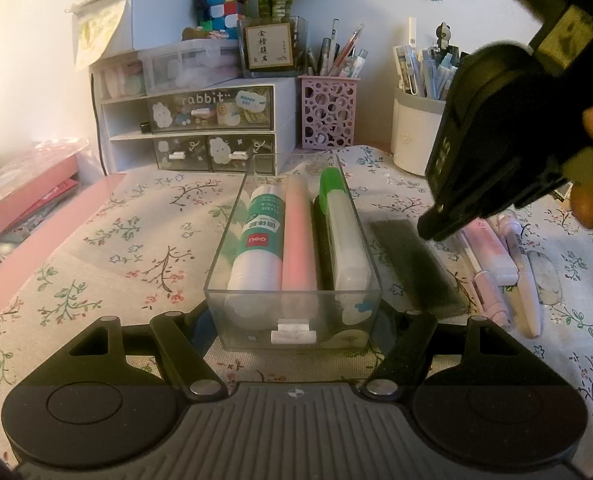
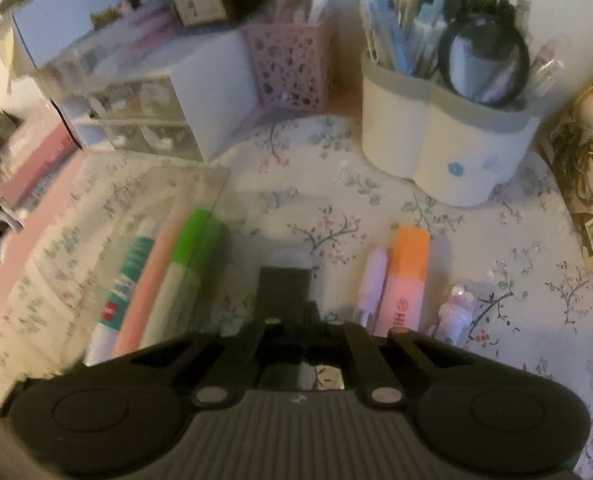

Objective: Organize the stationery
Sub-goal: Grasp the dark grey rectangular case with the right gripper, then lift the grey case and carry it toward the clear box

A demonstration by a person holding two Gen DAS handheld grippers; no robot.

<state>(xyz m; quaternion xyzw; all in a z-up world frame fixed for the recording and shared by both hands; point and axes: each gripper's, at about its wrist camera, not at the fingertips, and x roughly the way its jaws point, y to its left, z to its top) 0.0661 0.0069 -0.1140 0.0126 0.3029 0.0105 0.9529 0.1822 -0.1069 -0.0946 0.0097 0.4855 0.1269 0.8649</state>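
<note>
A clear plastic drawer [image 1: 216, 268] sits on the floral cloth. It holds a white and green glue stick [image 1: 256, 240], a pink bar [image 1: 298, 240] and a green-capped marker [image 1: 342, 232]. My left gripper [image 1: 294, 332] is shut on the drawer's near end. A black rectangular block [image 1: 412, 264] lies just right of the drawer. My right gripper [image 1: 436, 228] hovers over that block's far end; in the right wrist view the block [image 2: 286, 292] sits between its fingers, and whether they press it is unclear. A pink and orange highlighter [image 2: 406, 276] lies to the right.
A white organizer with small drawers [image 1: 200, 120] stands at the back, with an empty slot at bottom right. A pink perforated pen cup [image 1: 328, 112] and a white pen holder [image 2: 448, 144] stand behind. Pale pens [image 1: 528, 292] lie right of the block.
</note>
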